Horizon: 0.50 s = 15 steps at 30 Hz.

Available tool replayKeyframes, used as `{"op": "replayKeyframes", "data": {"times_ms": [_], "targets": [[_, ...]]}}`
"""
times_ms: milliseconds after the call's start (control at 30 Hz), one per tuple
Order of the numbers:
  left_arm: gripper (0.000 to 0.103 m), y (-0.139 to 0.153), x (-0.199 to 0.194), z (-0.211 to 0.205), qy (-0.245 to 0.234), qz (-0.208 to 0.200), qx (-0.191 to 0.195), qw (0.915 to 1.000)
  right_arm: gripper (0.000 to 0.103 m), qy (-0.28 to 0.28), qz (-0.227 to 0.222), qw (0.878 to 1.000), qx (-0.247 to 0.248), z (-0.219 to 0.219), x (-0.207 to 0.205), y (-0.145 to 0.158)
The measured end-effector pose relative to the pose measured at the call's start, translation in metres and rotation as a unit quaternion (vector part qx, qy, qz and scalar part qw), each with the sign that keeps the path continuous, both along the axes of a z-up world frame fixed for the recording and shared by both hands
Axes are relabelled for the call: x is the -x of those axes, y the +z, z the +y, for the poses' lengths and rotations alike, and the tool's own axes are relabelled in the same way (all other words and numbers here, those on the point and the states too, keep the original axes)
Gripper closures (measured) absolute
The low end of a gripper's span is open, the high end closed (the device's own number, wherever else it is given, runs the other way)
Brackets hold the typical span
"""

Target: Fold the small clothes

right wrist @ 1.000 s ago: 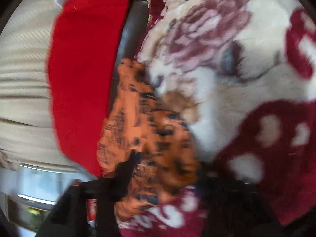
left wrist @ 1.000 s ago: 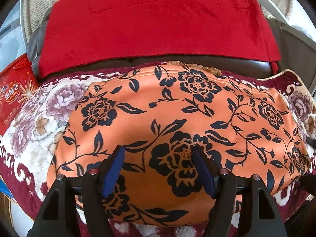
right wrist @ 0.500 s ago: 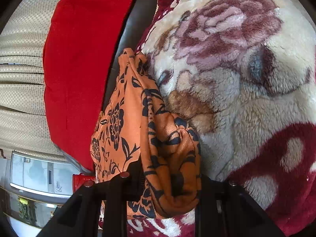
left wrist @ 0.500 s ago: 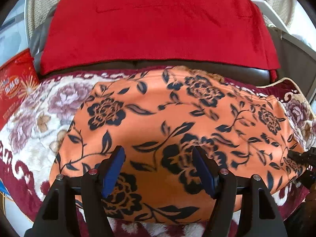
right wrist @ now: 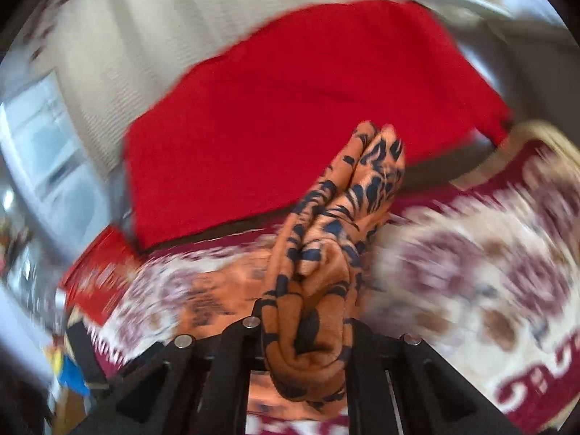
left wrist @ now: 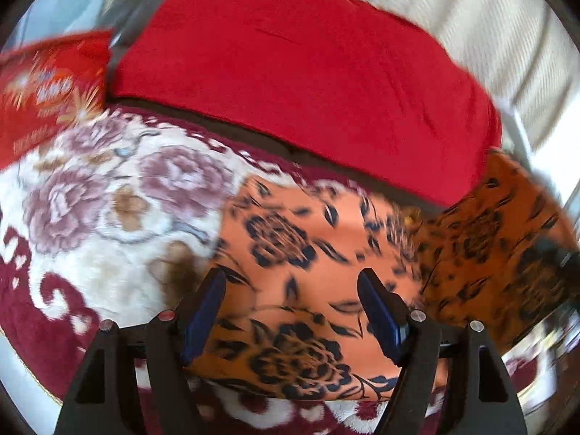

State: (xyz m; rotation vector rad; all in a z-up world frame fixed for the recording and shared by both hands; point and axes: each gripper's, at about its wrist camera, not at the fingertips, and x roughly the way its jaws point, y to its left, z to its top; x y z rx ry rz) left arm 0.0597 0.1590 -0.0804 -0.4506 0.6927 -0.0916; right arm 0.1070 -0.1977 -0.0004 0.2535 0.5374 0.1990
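**Orange cloth half lifted on the sofa seat**

The floral blanket covers the whole seat, cream with mauve roses and a maroon border, and its left half lies bare, the widest open stretch for moving. Behind it the red throw hangs over the dark sofa back, closing off the far edge, with pale ribbed curtains beyond. A red printed bag stands at the blanket's far left corner.

The orange flowered garment lies on the right half of the blanket, its long axis running left to right along the seat. Its near hem sits close to the blanket's front edge; its right end rises off the blanket, in shadow, and stands up as a gathered fold pointing towards the red throw.

The left gripper hovers low over the garment's near part, its blue pads wide apart with nothing between them. The right gripper is clamped tight on that bunched fold.
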Motion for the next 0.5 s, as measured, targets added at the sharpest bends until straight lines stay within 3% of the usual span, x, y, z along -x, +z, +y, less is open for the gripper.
{"op": "replayKeyframes", "data": {"times_ms": [100,200,333,500], "targets": [[0.026,-0.004,-0.008,0.039,-0.015,0.005,0.095,0.9954,0.092,0.058,-0.006,0.998,0.039,0.067,-0.006,-0.006],[0.026,-0.016,-0.029,0.048,-0.043,0.027,0.166,0.9848,0.092,0.094,0.023,0.993,0.065,0.114,-0.018,-0.044],[0.026,-0.028,-0.063,0.030,-0.082,0.064,0.207,0.9727,0.093,0.111,0.089,0.987,0.075,0.137,-0.038,-0.101],[0.026,-0.011,-0.090,0.000,-0.115,0.059,0.222,0.9663,0.093,0.114,0.067,0.989,0.071,0.126,-0.030,-0.084]]}}
